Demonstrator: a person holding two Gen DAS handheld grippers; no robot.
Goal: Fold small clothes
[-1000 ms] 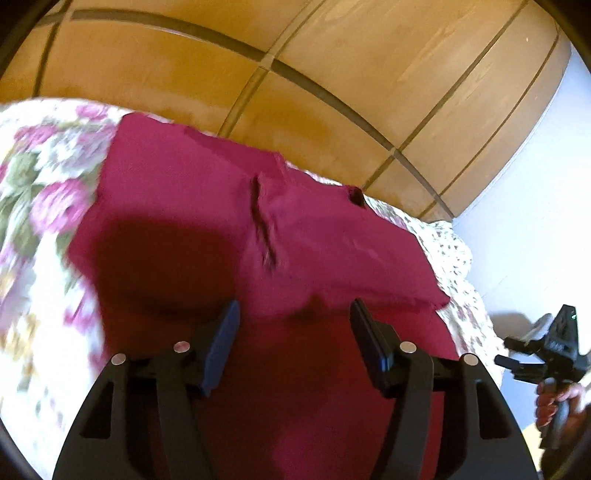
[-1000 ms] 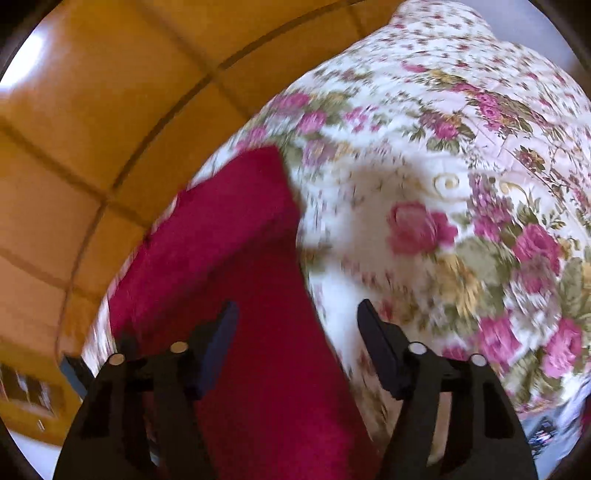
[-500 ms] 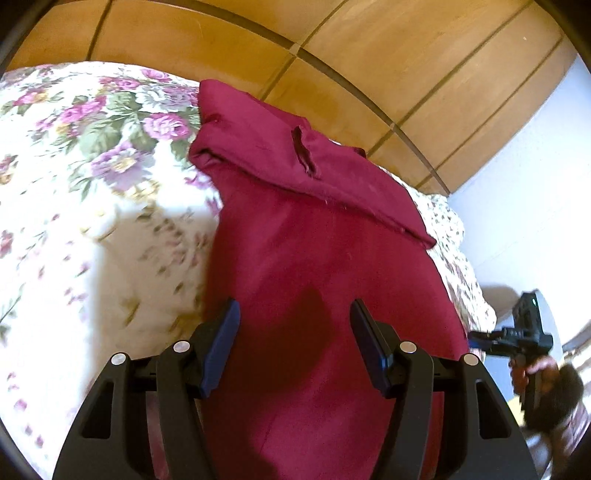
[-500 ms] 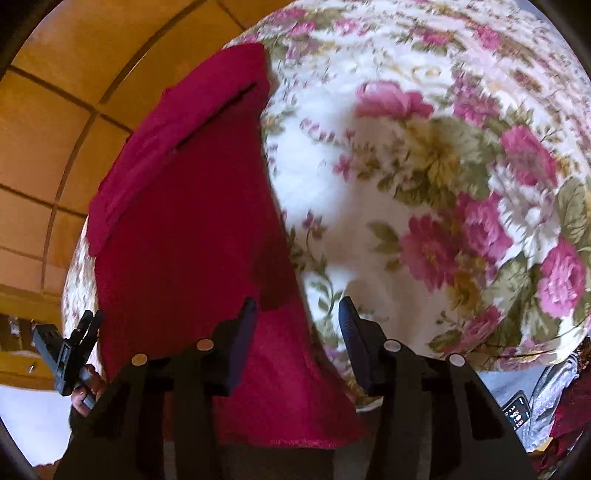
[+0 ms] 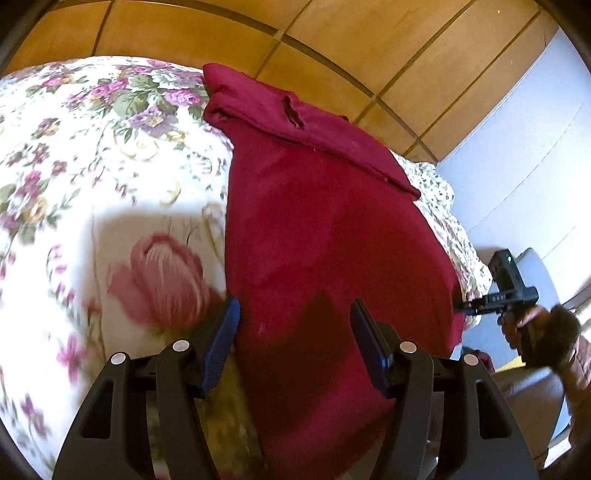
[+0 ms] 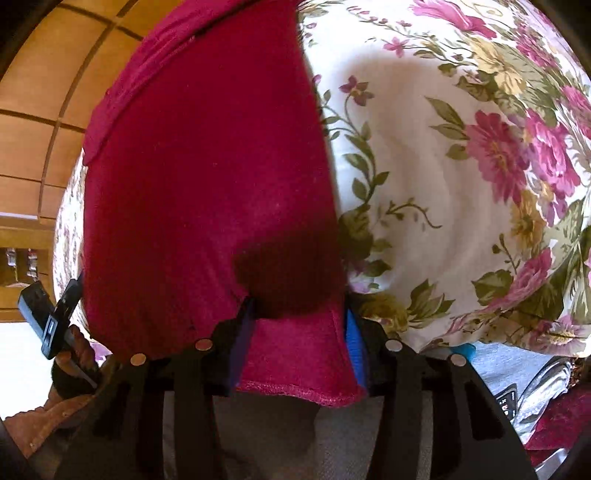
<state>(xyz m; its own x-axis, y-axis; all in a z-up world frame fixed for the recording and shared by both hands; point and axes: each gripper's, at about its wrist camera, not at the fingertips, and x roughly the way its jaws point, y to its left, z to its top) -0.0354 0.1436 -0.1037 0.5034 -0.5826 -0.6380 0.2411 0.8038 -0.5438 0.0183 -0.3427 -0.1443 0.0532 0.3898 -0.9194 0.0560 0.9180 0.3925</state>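
Observation:
A dark red garment (image 5: pixel 332 236) lies flat on a floral bedspread (image 5: pixel 92 166), its far end folded back in a band (image 5: pixel 306 125). My left gripper (image 5: pixel 295 328) is open, low over the near left edge of the garment, left finger beside that edge. My right gripper (image 6: pixel 295 328) is open, its fingers straddling the garment's (image 6: pixel 207 177) near right corner and hem, which hangs at the bed edge. Each gripper also shows in the other view: the right one (image 5: pixel 506 291) and the left one (image 6: pixel 48 317).
A wooden panelled headboard or wall (image 5: pixel 295 33) rises behind the bed. The bedspread stretches wide to the right in the right wrist view (image 6: pixel 480 147). Beyond the bed's near edge lie grey fabric (image 6: pixel 498 362) and other dark red cloth (image 6: pixel 561 417).
Both grippers have drawn back from the folded far end to the garment's near end and dropped lower. The right gripper's jaws have narrowed around the near corner.

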